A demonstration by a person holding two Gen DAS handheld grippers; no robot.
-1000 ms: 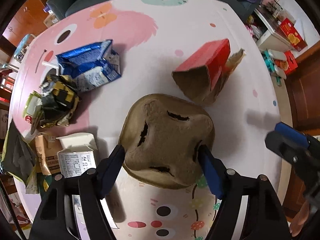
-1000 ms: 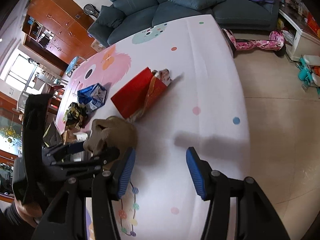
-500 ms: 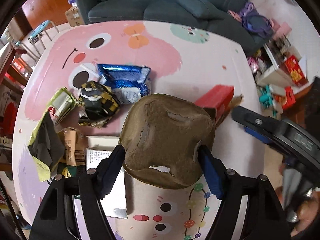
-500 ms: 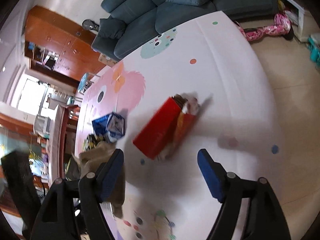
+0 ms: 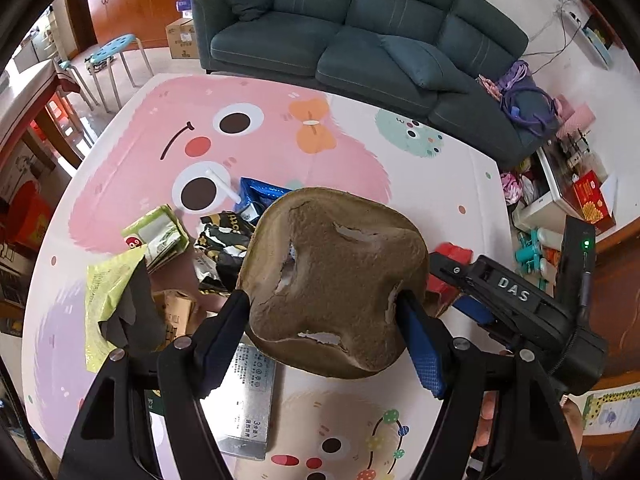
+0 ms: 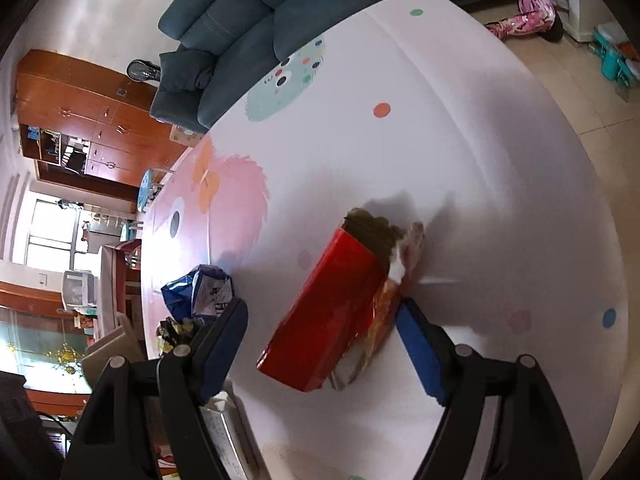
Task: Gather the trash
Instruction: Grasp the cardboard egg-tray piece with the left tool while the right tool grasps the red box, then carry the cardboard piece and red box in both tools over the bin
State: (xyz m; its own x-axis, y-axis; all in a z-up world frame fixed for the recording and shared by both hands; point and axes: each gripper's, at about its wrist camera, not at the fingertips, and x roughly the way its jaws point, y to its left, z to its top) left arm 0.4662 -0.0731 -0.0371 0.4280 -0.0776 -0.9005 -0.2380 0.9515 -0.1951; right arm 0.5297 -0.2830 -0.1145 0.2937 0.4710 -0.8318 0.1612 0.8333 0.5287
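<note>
Both fingers differ: left (image 5: 324, 312) lifted, clamping brown pulp tray (image 5: 332, 280); right (image 6: 320, 320), closing, now straddle red box (image 6: 332, 312) untouched.

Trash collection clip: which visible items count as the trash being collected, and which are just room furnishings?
Trash: brown pulp tray held in left gripper; red carton between right gripper's jaws; blue foil bag; green packet.
Furnishings: sofa; blue stool; play mat.

Red box (image 6: 334, 312) between open tongs (image 6: 320, 340)
</note>
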